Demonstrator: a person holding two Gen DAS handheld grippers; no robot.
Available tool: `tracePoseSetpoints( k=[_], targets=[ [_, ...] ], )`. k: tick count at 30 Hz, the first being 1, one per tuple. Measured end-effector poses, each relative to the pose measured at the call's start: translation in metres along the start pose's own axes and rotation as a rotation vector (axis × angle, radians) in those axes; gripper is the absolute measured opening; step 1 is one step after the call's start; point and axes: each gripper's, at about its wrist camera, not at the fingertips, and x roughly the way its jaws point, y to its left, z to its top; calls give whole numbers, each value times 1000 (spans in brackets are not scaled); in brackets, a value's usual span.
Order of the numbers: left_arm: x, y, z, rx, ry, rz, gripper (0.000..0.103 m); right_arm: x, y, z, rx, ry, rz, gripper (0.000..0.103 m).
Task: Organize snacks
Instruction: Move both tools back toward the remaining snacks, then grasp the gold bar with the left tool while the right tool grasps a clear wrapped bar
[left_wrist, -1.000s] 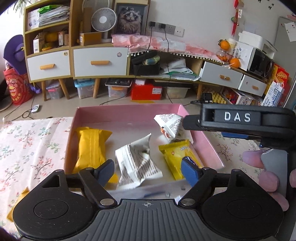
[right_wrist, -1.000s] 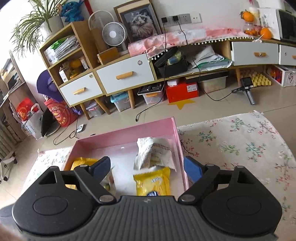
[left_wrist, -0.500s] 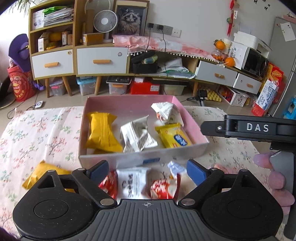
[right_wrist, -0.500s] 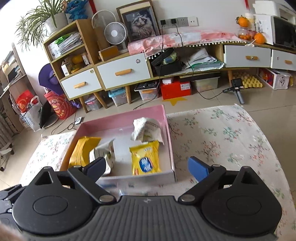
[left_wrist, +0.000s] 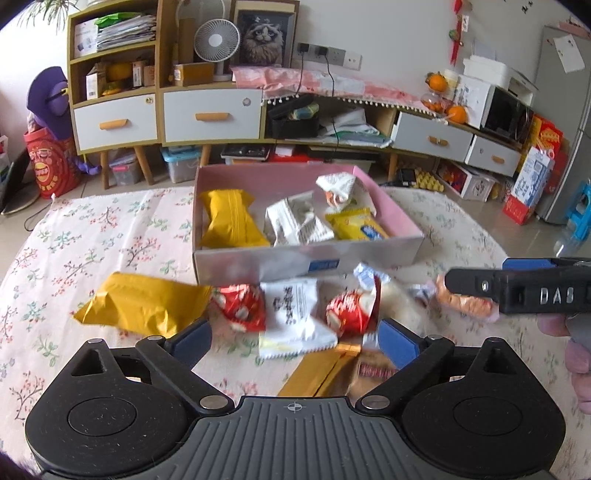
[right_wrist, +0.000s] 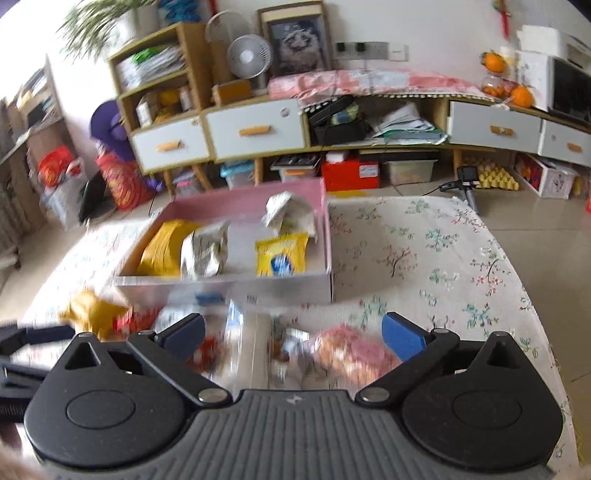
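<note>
both grippers gaping wider, empty; crinkly foil packets, rigid pink box; near packets blurred, maybe plastic.

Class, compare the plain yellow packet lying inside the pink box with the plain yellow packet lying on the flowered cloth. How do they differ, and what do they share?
The plain yellow packet in the pink cardboard box lies inside the box, lengthwise toward the back wall; the plain yellow packet on the flowered cloth lies outside, in front of the box, turned crosswise. The boxed one shows a centre seam; the other shows a smooth, crinkled face. Both are sealed, plain yellow snack wrappers.
</note>
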Motion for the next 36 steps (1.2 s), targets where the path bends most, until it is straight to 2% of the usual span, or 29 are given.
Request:
tracePoseSetpoints(
  k=[4, 11, 19, 22, 25, 27, 29, 30, 32, 36],
  targets=[
    [-2, 3, -9, 33, 0, -12, 98, 3, 9, -14, -103, 24, 1, 102],
    [-3, 4, -28, 121, 0, -40, 98, -4, 21, -35, -247, 15, 44, 103],
    [14, 18, -37, 82, 91, -68, 96, -1, 23, -37, -213, 5, 69, 102],
    [19, 22, -36, 61, 108, -79, 93, 7, 23, -35, -171, 15, 88, 96],
    [24, 25, -34, 41, 128, -101, 83, 15, 24, -33, -141, 25, 95, 89],
    [27, 24, -33, 37, 139, -110, 68, 22, 24, -32, -122, 41, 94, 81],
    [31, 24, -31, 38, 154, -122, 61, 26, 23, -31, -109, 51, 94, 70],
    [32, 23, -30, 44, 154, -128, 56, 28, 22, -31, -102, 57, 94, 68],
    [33, 19, -30, 70, 151, -117, 45, 33, 22, -30, -92, 69, 93, 61],
    [34, 13, -29, 106, 140, -67, 32, 39, 23, -32, -91, 77, 64, 53]
  ],
)
